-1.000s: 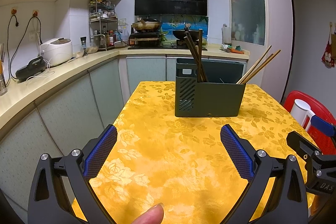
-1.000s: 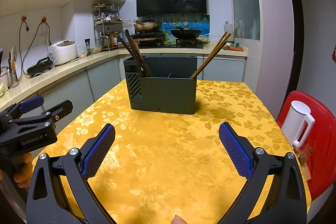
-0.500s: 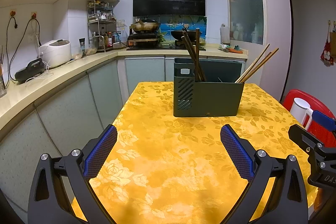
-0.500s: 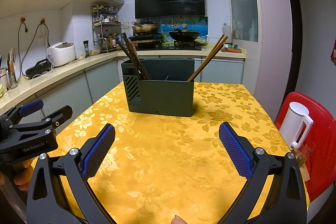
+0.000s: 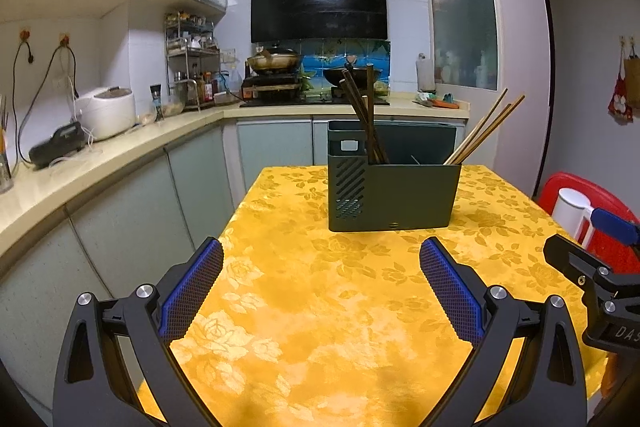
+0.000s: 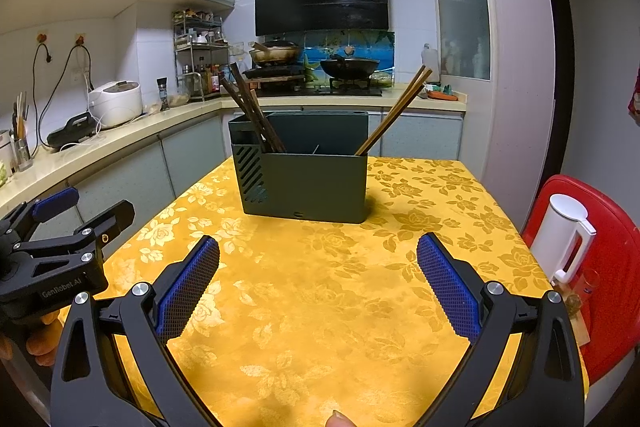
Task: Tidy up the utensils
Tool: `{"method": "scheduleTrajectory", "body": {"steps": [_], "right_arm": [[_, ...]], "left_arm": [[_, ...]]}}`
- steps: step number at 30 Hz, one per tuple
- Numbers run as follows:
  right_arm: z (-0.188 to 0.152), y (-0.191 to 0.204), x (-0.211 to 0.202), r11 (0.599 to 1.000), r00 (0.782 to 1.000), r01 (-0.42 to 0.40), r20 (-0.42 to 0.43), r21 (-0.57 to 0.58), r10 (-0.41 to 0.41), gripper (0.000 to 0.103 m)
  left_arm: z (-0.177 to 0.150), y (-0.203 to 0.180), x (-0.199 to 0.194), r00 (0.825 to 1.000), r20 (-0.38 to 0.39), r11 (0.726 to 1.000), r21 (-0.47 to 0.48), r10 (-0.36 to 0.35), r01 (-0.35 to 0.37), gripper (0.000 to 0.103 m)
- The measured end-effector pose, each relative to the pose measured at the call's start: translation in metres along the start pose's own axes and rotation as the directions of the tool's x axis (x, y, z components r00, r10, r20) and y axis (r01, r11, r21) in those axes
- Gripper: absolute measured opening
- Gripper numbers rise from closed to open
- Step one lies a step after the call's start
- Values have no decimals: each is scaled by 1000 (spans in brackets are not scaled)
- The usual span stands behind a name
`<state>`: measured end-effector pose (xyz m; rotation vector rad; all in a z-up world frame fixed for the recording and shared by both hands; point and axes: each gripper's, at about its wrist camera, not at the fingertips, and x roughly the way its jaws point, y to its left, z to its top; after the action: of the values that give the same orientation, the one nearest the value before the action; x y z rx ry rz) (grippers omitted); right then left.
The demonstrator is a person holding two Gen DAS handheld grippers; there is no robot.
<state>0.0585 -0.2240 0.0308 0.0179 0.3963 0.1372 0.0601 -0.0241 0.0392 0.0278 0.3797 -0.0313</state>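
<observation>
A dark green utensil holder (image 5: 394,195) stands on the yellow flowered tablecloth (image 5: 320,327); it also shows in the right wrist view (image 6: 304,183). Dark brown chopsticks (image 5: 362,111) lean in its left compartment, and light wooden chopsticks (image 5: 486,125) lean out at its right end. My left gripper (image 5: 322,291) is open and empty, well short of the holder. My right gripper (image 6: 318,287) is open and empty too, also short of the holder. Each gripper's body shows at the edge of the other's view.
A white kettle (image 6: 564,239) sits on a red chair (image 6: 612,267) at the table's right. A kitchen counter (image 5: 100,163) with a rice cooker (image 5: 106,111) runs along the left. A stove with woks (image 6: 316,63) is behind the table.
Both grippers have drawn back and risen a little, so the holder looks slightly farther away. The jaws stay open. The chopsticks have not moved.
</observation>
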Motion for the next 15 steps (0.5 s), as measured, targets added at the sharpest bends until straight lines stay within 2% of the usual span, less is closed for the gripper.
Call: {"method": "scheduleTrajectory", "body": {"steps": [15], "right_arm": [[0, -1, -1, 1000, 1000, -1, -2, 1, 1, 96]], "left_arm": [[0, -1, 2, 999, -31, 1000, -4, -10, 10, 95]]}}
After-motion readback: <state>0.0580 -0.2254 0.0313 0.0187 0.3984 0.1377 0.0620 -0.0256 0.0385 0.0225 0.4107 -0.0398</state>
